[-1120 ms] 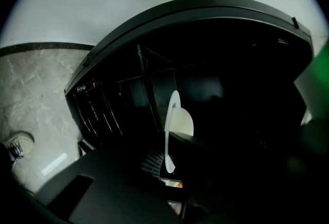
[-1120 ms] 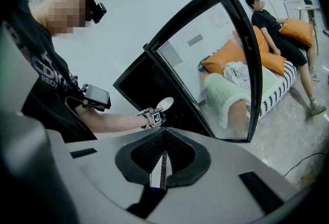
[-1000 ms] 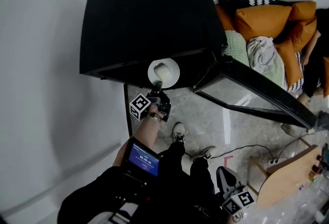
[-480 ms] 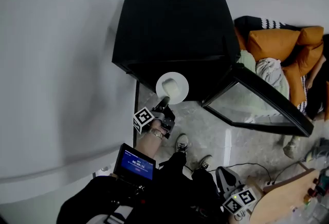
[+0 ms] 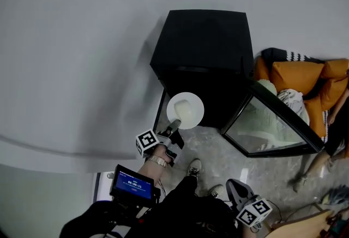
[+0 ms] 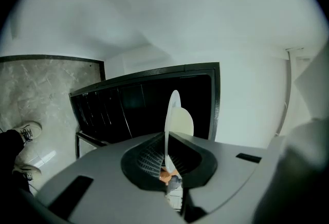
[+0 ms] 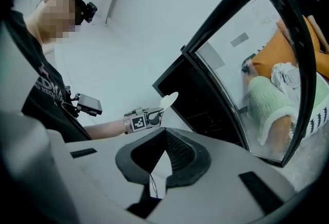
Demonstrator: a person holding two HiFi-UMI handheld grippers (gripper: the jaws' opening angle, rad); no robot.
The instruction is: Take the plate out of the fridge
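Note:
A white round plate [image 5: 185,110] hangs just in front of the black fridge [image 5: 207,40], outside its dark opening. My left gripper [image 5: 174,124] is shut on the plate's near rim. In the left gripper view the plate [image 6: 170,115] stands edge-on between the jaws of the left gripper [image 6: 167,159], with the fridge [image 6: 133,105] behind it. The fridge's glass door [image 5: 272,128] stands wide open to the right. My right gripper [image 5: 240,194] hangs low at the bottom right, away from the fridge. In its own view the right gripper [image 7: 163,159] is shut and empty, and the plate [image 7: 169,99] shows further off.
Orange cushions and heaped clothes [image 5: 305,76] lie on a couch right of the fridge, behind the open door. Another person [image 5: 334,138] stands at the right edge. My shoes [image 5: 193,167] are on the marble floor below the plate. A white wall runs along the left.
The left gripper has drawn the plate back from the fridge opening. The head view has swung, so the fridge now sits further right and looks smaller.

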